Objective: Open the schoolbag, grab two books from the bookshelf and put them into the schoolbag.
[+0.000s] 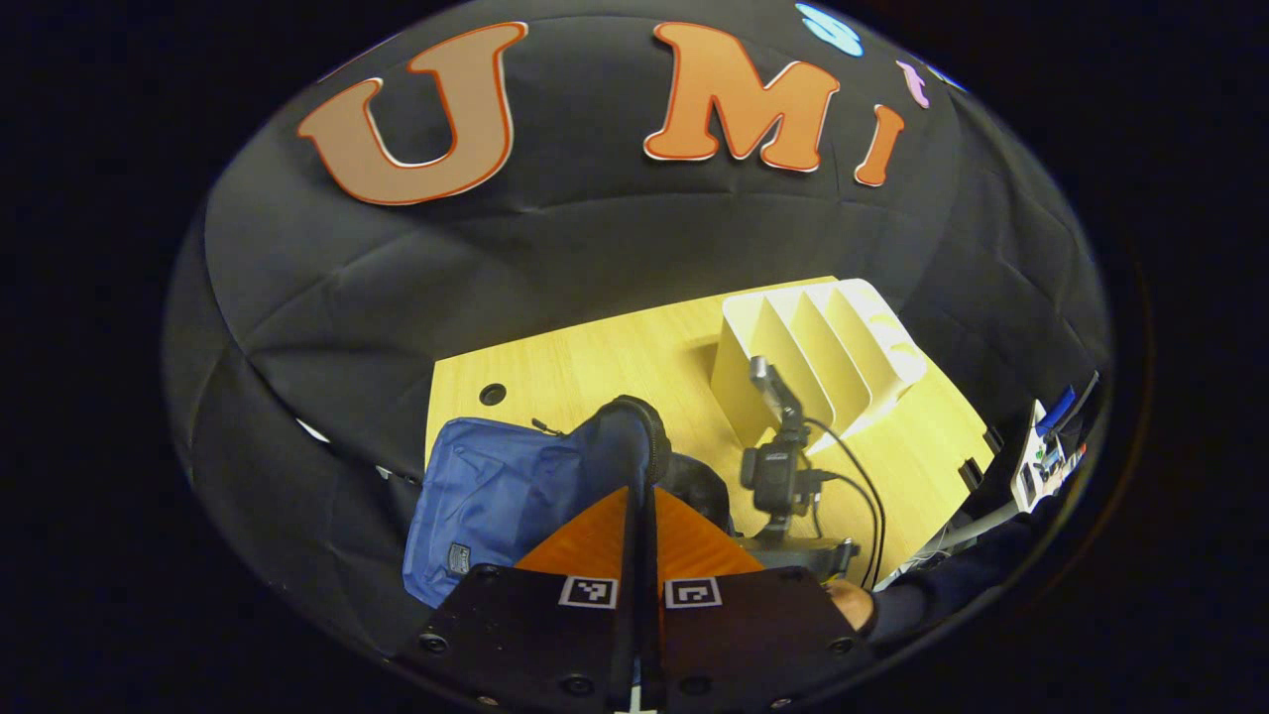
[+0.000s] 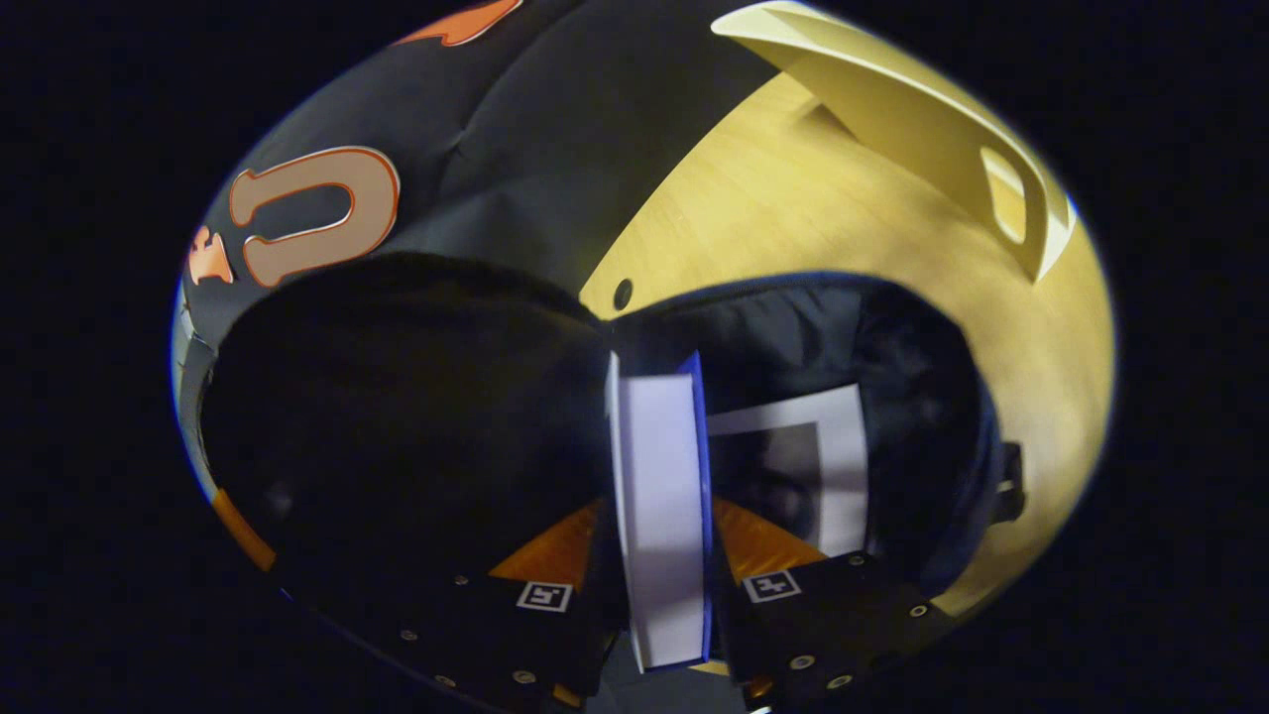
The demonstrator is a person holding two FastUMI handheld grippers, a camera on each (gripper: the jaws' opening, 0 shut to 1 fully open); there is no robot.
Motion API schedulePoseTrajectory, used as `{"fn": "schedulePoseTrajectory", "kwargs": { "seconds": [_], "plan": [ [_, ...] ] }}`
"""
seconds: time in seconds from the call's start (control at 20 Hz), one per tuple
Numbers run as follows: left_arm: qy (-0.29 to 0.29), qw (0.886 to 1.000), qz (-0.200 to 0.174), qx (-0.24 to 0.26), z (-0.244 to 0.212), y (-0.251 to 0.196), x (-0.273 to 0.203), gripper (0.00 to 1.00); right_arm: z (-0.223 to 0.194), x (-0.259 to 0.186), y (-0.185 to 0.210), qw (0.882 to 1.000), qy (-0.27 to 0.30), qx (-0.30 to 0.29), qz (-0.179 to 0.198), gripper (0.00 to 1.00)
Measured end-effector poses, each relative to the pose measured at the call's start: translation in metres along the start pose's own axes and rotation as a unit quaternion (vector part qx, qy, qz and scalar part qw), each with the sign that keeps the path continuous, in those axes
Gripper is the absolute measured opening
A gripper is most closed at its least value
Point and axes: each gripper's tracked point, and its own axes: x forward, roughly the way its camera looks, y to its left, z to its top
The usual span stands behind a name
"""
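The blue schoolbag [image 1: 496, 491] lies on the wooden table [image 1: 585, 372]. My left gripper [image 1: 639, 493] is shut on the bag's black-trimmed flap [image 1: 625, 436] and holds it lifted. In the right gripper view, my right gripper [image 2: 659, 508] is shut on a blue-covered book [image 2: 659, 476], held edge-on inside the bag's dark opening [image 2: 892, 397]. A white-covered book [image 2: 798, 461] lies deeper inside the bag. The right gripper [image 1: 781, 466] also shows in the left gripper view, just right of the lifted flap. The cream bookshelf [image 1: 818, 352] stands behind with its slots bare.
A person's hand [image 1: 851, 601] and dark sleeve hold the right gripper at the table's near right. Cables hang from that gripper. A round hole [image 1: 493, 394] marks the table's far left. The bookshelf [image 2: 932, 129] stands on the table [image 2: 793, 218] beyond the bag.
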Motion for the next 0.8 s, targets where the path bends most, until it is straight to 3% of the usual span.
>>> {"fn": "schedulePoseTrajectory", "kwargs": {
  "seconds": [0.1, 0.15, 0.25, 0.45, 0.7, 0.8],
  "plan": [
    [-0.002, 1.000, 0.002, -0.004, 0.001, 0.002, 0.001, 0.04, 0.008, -0.019, 0.000, 1.000, 0.002, -0.020, -0.013, 0.46],
    [-0.003, 1.000, 0.004, -0.005, 0.002, 0.003, 0.004, 0.04, 0.011, -0.027, -0.004, 0.999, 0.000, -0.033, -0.023, 0.76],
    [-0.003, 1.000, 0.009, -0.008, 0.001, 0.003, 0.009, 0.04, 0.031, -0.043, -0.011, 0.997, -0.026, -0.056, -0.037, 0.87],
    [-0.009, 1.000, 0.012, -0.011, -0.002, -0.007, 0.015, 0.07, 0.082, -0.081, -0.018, 0.986, -0.105, -0.113, -0.060, 0.91],
    [-0.031, 0.999, 0.018, 0.001, 0.007, -0.029, 0.023, 0.16, 0.146, -0.145, -0.023, 0.959, -0.189, -0.192, -0.091, 0.92],
    [-0.030, 0.999, 0.030, 0.001, 0.006, -0.035, 0.028, 0.30, 0.175, -0.175, -0.026, 0.941, -0.223, -0.231, -0.110, 0.92]
  ]
}}
